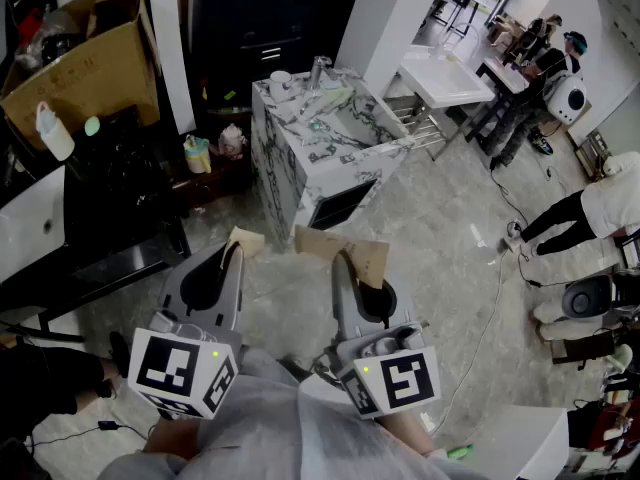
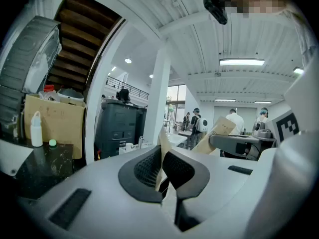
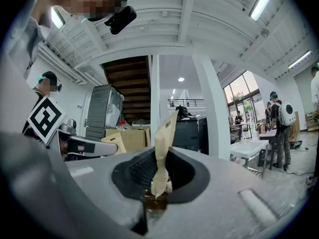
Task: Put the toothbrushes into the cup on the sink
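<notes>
Pale marbled floor [image 1: 440, 218] lies below. Left tongs [image 1: 234, 255] are pressed together on a flat tan packet [image 1: 245, 240], and right tongs [image 1: 345, 260] pinch a second tan packet [image 1: 370, 261]. Both are well short of the marble sink [image 1: 300, 158], where a white cup [image 1: 280, 78] stands near the tap [image 1: 318, 68].

Two tan paper packets [image 1: 245, 240] [image 1: 350, 251], both clamped

Tally stands at: grippers 2, namely left gripper [image 1: 233, 258] and right gripper [image 1: 346, 268]. tan paper pieces [image 1: 246, 240]: 2. marble sink [image 1: 300, 158]: 1. cup [image 1: 280, 79]: 1. faucet [image 1: 319, 69]: 1. cardboard box [image 1: 85, 68]: 1. white bottle [image 1: 52, 131]: 1. people [image 1: 600, 203]: at least 3.
</notes>
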`<state>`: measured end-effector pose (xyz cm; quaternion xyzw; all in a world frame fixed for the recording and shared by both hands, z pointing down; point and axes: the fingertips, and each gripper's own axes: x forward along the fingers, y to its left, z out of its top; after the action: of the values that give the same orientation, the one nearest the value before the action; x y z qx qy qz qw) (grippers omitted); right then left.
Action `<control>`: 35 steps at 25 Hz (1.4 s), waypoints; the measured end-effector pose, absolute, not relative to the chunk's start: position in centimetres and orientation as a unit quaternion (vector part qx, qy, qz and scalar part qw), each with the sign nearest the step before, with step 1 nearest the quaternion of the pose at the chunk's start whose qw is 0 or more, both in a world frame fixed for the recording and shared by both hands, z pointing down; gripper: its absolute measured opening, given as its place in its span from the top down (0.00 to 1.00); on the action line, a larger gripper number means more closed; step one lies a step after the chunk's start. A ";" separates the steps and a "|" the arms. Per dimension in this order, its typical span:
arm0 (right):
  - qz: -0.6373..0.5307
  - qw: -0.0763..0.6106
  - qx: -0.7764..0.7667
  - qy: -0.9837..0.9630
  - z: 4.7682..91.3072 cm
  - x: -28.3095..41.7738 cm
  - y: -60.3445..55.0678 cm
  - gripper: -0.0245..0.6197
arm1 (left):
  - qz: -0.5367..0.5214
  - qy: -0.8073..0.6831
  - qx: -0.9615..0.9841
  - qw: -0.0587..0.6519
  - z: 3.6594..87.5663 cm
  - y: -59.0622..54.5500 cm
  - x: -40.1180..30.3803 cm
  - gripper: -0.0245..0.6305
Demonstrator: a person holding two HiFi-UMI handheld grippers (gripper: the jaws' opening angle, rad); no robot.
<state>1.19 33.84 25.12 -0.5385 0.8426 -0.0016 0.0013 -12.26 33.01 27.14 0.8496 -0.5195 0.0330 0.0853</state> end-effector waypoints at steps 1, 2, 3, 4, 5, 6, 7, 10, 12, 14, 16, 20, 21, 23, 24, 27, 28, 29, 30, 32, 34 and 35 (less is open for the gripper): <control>-0.002 0.002 -0.538 0.843 25.0 1.2 33.9 0.90 | 0.033 -0.519 0.850 0.085 27.1 33.0 -12.2 0.95; -0.002 0.002 -0.538 0.843 25.0 1.2 33.9 0.90 | 0.033 -0.518 0.850 0.085 27.0 33.0 -12.1 0.95; -0.002 0.003 -0.538 0.843 24.9 1.2 33.9 0.90 | 0.034 -0.518 0.851 0.085 26.9 33.0 -12.0 0.95; -0.002 0.003 -0.537 0.843 24.9 1.3 33.9 0.90 | 0.034 -0.518 0.851 0.084 26.9 33.0 -11.9 0.95; -0.002 0.004 -0.537 0.843 24.9 1.5 33.9 0.90 | 0.034 -0.518 0.851 0.083 26.9 33.1 -11.7 0.95; -0.002 0.005 -0.537 0.843 24.9 1.7 33.9 0.90 | 0.034 -0.518 0.851 0.082 26.9 33.1 -11.5 0.95; -0.002 0.006 -0.537 0.844 25.0 1.9 33.9 0.90 | 0.035 -0.519 0.850 0.082 27.0 33.2 -11.3 0.95; -0.004 0.010 -0.535 0.845 25.0 2.5 34.0 0.90 | 0.036 -0.521 0.849 0.080 27.0 33.2 -10.7 0.95; -0.008 0.016 -0.535 0.845 24.9 3.0 34.0 0.90 | 0.037 -0.522 0.849 0.079 26.9 33.3 -10.3 0.95; -0.013 0.021 -0.536 0.844 24.9 3.5 34.1 0.90 | 0.038 -0.524 0.847 0.079 26.8 33.5 -9.8 0.95; -0.017 0.023 -0.537 0.843 25.0 4.2 34.2 0.90 | 0.038 -0.526 0.846 0.078 26.7 33.6 -9.4 0.95; -0.019 0.023 -0.533 0.845 25.2 5.5 34.1 0.90 | 0.038 -0.533 0.842 0.078 26.8 33.8 -8.3 0.95; -0.019 0.023 -0.532 0.846 25.2 5.8 34.2 0.90 | 0.038 -0.535 0.840 0.078 26.8 33.9 -8.0 0.95; -0.019 0.023 -0.528 0.849 25.2 6.5 34.3 0.90 | 0.037 -0.541 0.837 0.078 26.8 34.1 -7.5 0.95; -0.018 0.024 -0.526 0.850 25.2 6.8 34.3 0.90 | 0.036 -0.544 0.835 0.078 26.8 34.2 -7.2 0.95; -0.015 0.021 -0.518 0.855 25.2 7.5 34.6 0.90 | 0.032 -0.551 0.830 0.077 26.6 34.6 -6.5 0.95; -0.012 0.019 -0.515 0.857 25.1 7.7 34.8 0.90 | 0.031 -0.553 0.829 0.077 26.6 34.7 -6.3 0.95; -0.010 0.019 -0.512 0.859 25.0 8.0 35.0 0.90 | 0.032 -0.555 0.828 0.076 26.6 34.9 -5.9 0.95; -0.008 0.020 -0.511 0.859 24.9 8.3 35.1 0.90 | 0.033 -0.556 0.827 0.075 26.7 35.0 -5.5 0.95; -0.005 0.024 -0.511 0.859 24.9 9.0 35.3 0.90 | 0.036 -0.556 0.827 0.071 26.7 35.2 -4.7 0.95; -0.005 0.029 -0.517 0.856 24.9 9.7 35.3 0.90 | 0.038 -0.554 0.829 0.070 26.8 35.2 -4.1 0.95; -0.005 0.032 -0.520 0.854 24.9 10.0 35.3 0.90 | 0.039 -0.554 0.829 0.069 26.8 35.1 -3.8 0.95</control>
<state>10.02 35.31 24.89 -0.5198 0.8537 -0.0055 0.0316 -3.78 35.13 26.84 0.8290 -0.5536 0.0388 0.0692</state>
